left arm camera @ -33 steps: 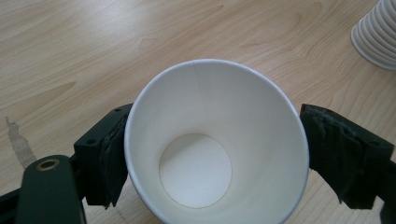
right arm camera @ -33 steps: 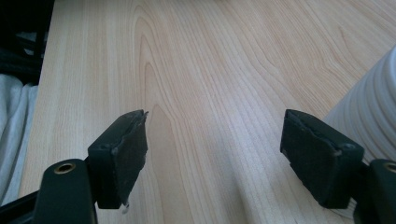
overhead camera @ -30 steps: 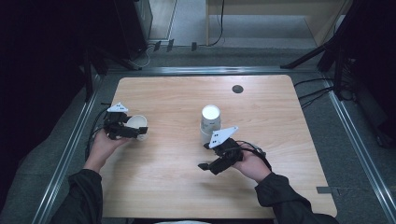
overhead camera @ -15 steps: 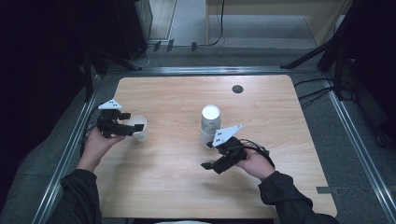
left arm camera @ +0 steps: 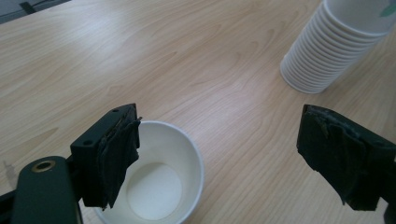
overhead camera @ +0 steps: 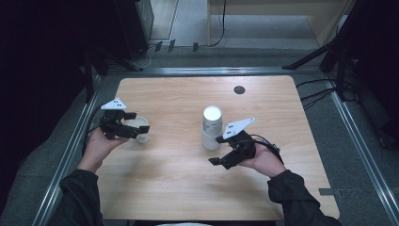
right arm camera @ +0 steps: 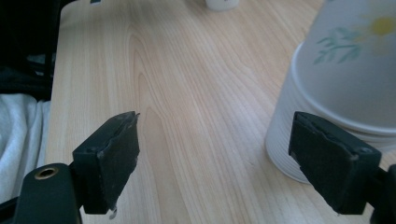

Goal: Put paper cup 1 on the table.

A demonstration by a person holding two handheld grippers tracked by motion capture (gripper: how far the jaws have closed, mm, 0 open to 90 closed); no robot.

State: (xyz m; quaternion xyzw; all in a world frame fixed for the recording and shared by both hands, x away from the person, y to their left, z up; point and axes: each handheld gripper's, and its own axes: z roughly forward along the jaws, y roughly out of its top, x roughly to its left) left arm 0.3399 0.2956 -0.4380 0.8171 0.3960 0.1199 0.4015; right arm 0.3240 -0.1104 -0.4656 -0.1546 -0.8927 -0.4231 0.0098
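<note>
A single white paper cup (overhead camera: 139,134) stands upright on the wooden table (overhead camera: 179,188) at the left. My left gripper (overhead camera: 135,122) hangs open just above it; in the left gripper view one pad (left arm camera: 116,158) overlaps the cup (left arm camera: 161,179) rim and nothing is gripped. A tall stack of white paper cups (overhead camera: 211,127) stands mid-table, the top one printed with flowers. My right gripper (overhead camera: 220,158) is low beside the stack's near side. Its jaws have just been opening and stand wide, with bare table between them and the stack (right arm camera: 345,79) by the right pad (right arm camera: 327,163).
A small dark round hole (overhead camera: 239,90) marks the table's far side. Metal rails (overhead camera: 70,155) border the table left and right. Cables trail from both grippers. The stack (left arm camera: 327,46) rises ahead of the left gripper, and the single cup (right arm camera: 222,3) sits far ahead of the right gripper.
My left gripper has risen off the single cup, uncovering more of it. My right gripper has drifted right and slightly up beside the stack. Both cups stay put.
</note>
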